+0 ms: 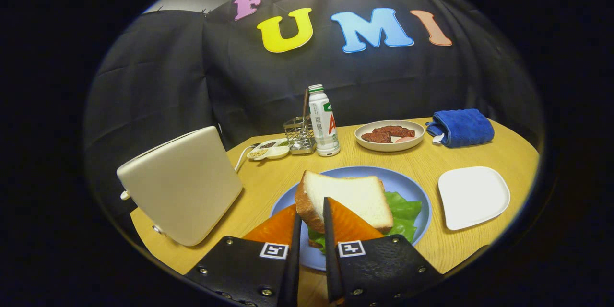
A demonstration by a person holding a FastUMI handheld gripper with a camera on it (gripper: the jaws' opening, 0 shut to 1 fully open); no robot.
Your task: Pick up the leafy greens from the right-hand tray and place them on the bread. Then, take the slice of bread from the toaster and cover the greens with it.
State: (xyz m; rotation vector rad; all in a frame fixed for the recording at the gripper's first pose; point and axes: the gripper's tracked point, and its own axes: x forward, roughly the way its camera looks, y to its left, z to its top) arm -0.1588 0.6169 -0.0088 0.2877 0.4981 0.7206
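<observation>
Wooden table (431, 163), blue plate (407, 187) centre: leafy greens (407, 211) already laid; gripper (312, 223) clenched on the bread slice (352, 196), tilted over them, toaster (182, 184) left; only lowering and release remain.

The worktop (431, 163) looks like pale wood with a smooth matt grain. The toaster (184, 184) has a satin cream shell. The blue towel (461, 127) is fluffy cloth; the bread slice (352, 199) is porous; the utensil holder (298, 135) is shiny wire metal.
</observation>
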